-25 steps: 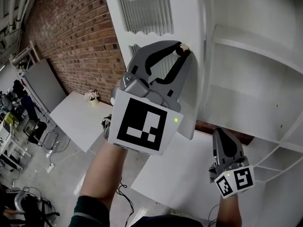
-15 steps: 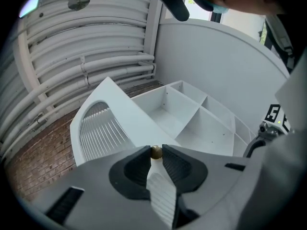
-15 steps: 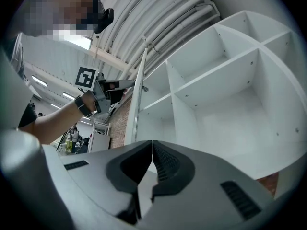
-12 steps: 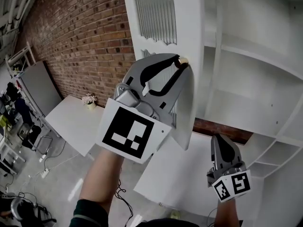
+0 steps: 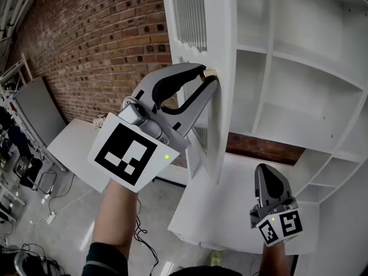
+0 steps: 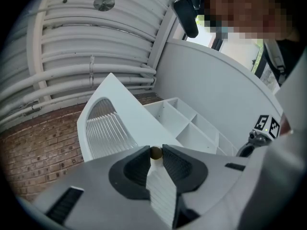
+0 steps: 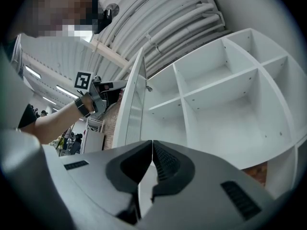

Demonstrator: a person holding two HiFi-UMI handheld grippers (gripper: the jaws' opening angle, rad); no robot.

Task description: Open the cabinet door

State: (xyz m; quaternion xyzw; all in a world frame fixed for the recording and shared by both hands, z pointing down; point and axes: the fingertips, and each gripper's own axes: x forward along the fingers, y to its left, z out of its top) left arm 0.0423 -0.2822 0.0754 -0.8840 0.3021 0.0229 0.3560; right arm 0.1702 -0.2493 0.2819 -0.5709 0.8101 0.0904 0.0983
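The brick wall [image 5: 86,45] fills the view from 9 to 11 o'clock. In front of it the left gripper [image 5: 207,75], on an arm rising from 7 o'clock, has its fingers closed on the small round knob [image 5: 211,72]. The left gripper view shows the knob [image 6: 155,152] pinched between the two pads. Over the last second this gripper has drifted toward 9 o'clock and rolled a little, taking the knob with it.

The door [image 5: 223,33] has followed. A second ago its ribbed panel faced the head view fairly broadly. Now the door stands almost edge-on at 12 o'clock, hinged well away from the cabinet [image 5: 305,96]. More of the bare white shelves shows from 1 to 4 o'clock than before.

The right gripper [image 5: 267,171] stays low at 5 o'clock, fingers closed on nothing, pointing into the shelves and well apart from the door.

Judging by this, the pull is working and the door is already largely open. What is left is probably a short further swing, if any, and then letting go of the knob. The knob is small and held only at the fingertips, so it could slip if the pull stops following the door's arc.
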